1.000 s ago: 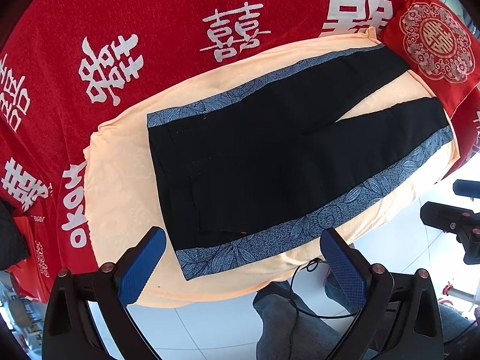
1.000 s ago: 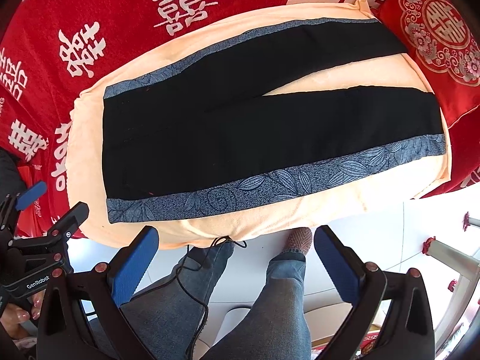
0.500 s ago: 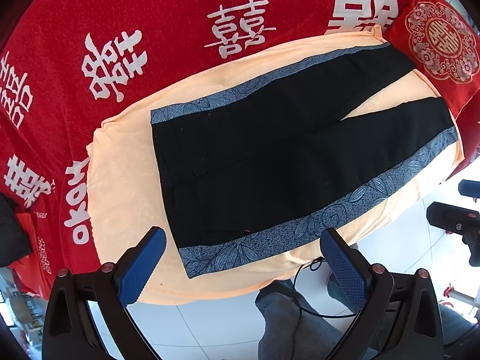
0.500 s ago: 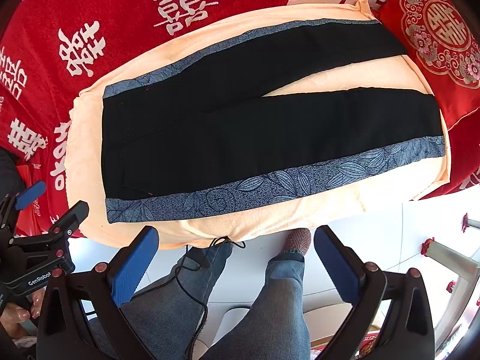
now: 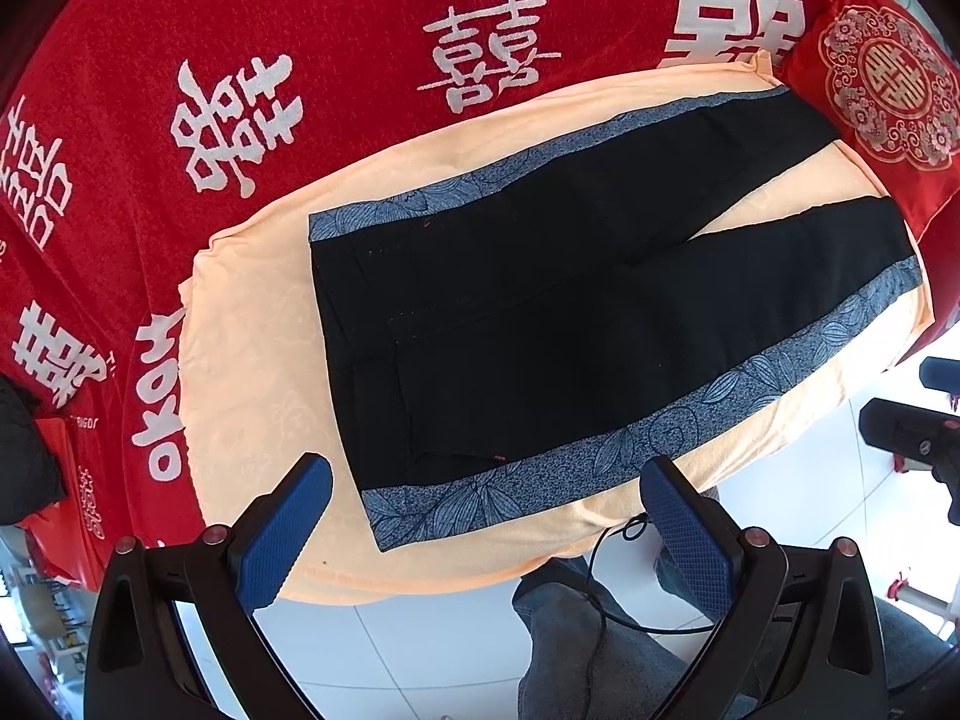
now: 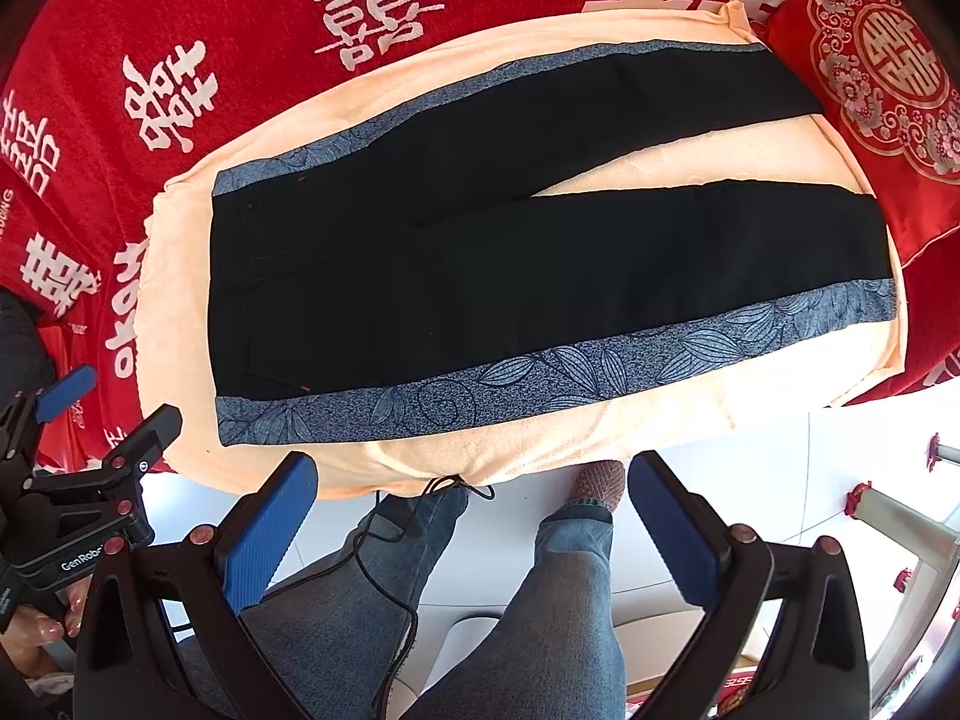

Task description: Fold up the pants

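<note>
Black pants [image 5: 540, 324] with blue-grey leaf-patterned side stripes lie flat on a peach cloth [image 5: 252, 330], waist to the left, both legs spread toward the right. They also show in the right wrist view [image 6: 510, 276]. My left gripper [image 5: 486, 528] is open and empty, held above the near edge by the waist corner. My right gripper [image 6: 474, 516] is open and empty, held above the cloth's near edge by the nearer leg's stripe. The left gripper also shows at the left edge of the right wrist view [image 6: 66, 420].
A red bedspread [image 5: 300, 60] with white characters lies under the peach cloth. A red embroidered cushion [image 5: 882, 72] sits by the leg ends. The person's jeans-clad legs [image 6: 540, 600], a black cable [image 6: 384, 552] and white tiled floor are below.
Both grippers have drifted slightly; the pants sit a little lower and more centred in the left wrist view. Nothing was grasped and the pants lie as before.
</note>
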`<state>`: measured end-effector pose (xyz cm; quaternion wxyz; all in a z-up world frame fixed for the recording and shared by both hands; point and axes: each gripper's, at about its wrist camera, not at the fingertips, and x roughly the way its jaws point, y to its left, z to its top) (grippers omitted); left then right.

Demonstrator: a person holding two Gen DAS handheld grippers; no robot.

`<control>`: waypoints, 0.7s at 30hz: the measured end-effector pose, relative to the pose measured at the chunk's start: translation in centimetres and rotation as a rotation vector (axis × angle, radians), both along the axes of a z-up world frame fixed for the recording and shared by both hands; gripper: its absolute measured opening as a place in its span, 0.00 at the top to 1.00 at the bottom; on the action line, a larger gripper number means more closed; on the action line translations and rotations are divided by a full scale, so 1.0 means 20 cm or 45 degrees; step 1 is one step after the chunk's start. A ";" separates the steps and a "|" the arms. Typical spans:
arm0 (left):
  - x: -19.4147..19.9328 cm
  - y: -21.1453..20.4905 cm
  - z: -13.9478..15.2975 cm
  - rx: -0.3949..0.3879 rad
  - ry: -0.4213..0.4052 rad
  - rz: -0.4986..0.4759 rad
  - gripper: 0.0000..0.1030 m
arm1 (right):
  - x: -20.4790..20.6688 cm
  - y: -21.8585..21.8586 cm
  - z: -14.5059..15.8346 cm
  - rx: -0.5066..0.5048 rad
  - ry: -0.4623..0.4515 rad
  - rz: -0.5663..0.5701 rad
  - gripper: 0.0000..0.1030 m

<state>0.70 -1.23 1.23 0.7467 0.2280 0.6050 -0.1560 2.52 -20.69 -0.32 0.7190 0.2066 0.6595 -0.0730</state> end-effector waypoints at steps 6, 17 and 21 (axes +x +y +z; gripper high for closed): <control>-0.02 0.02 0.01 0.020 -0.023 0.079 0.00 | -0.01 -0.04 -0.01 0.038 -0.021 0.009 0.00; -0.17 -0.01 0.02 0.014 -0.031 0.325 0.00 | -0.11 -0.20 0.01 0.050 -0.074 0.138 0.00; -0.26 -0.03 0.01 0.010 -0.020 0.423 0.00 | -0.15 -0.30 0.00 0.058 -0.093 0.130 0.00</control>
